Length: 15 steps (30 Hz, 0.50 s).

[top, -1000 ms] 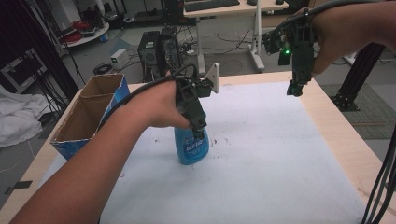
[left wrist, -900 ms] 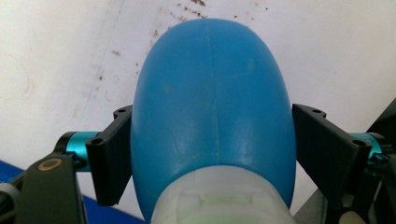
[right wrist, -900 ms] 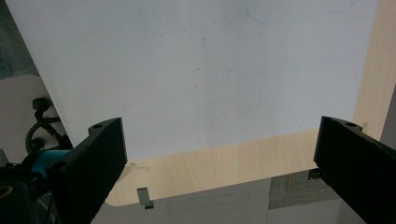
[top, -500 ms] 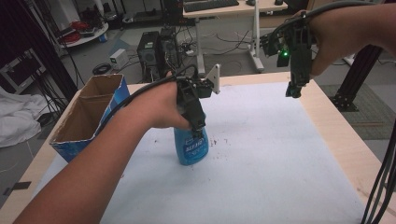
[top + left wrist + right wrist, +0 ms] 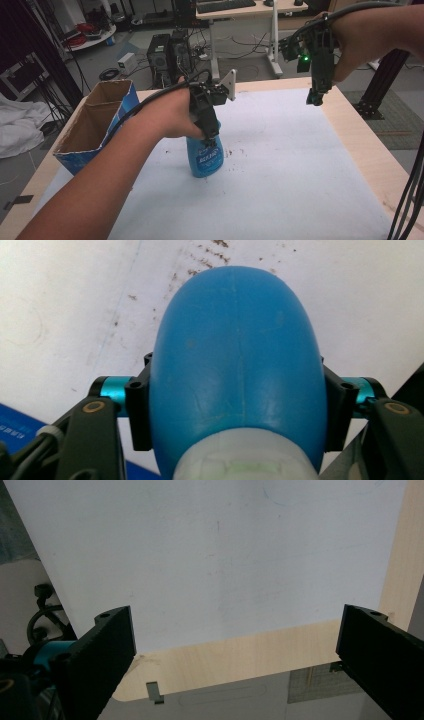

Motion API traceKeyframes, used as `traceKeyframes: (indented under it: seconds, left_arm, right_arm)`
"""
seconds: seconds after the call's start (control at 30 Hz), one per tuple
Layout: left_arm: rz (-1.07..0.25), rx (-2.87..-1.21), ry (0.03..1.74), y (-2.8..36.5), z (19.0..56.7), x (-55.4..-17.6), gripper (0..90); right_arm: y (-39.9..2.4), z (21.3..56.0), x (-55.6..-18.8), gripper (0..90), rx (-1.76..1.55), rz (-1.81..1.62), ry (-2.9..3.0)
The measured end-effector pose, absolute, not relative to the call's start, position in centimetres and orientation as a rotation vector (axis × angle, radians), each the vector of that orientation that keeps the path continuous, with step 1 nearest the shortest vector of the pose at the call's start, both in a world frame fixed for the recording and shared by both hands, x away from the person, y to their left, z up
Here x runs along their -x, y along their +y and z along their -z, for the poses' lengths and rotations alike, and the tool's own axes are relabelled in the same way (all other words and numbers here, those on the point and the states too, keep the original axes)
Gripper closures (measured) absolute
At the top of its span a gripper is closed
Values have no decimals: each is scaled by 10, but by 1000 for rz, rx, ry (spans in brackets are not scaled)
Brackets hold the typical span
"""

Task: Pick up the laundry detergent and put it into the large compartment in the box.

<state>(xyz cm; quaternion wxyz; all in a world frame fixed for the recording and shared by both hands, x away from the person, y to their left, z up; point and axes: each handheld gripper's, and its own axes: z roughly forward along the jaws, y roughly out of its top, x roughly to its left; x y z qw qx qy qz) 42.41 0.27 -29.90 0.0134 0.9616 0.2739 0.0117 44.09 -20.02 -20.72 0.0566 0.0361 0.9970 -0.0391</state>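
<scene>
A blue plastic bottle (image 5: pixel 205 157) with a white label stands upright on the white mat (image 5: pixel 280 165), near the middle. My left gripper (image 5: pixel 212 137) comes down on it from above. In the left gripper view the bottle's rounded body (image 5: pixel 237 340) sits between the jaws, and both pads (image 5: pixel 140 415) press on its sides. These jaws have just been closing on the bottle. My right gripper (image 5: pixel 314 99) hangs in the air over the table's far right corner, pointing down. It is open (image 5: pixel 242 645), with nothing between its jaws.
A tall open cardboard box (image 5: pixel 92 125) with blue sides stands at the table's left edge. Dark specks dot the mat to the right of the bottle. The bare wooden table rim (image 5: pixel 360 145) runs along the right. Desks, computers and cables stand on the floor beyond.
</scene>
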Motion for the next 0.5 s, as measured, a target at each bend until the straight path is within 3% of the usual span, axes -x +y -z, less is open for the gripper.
traceKeyframes:
  seconds: [0.5]
  left_arm:
    - [-5, -2990, 839, 7, 293, -422, 382]
  right_arm:
    - [-198, 208, -441, 15, -119, 125, 3023]
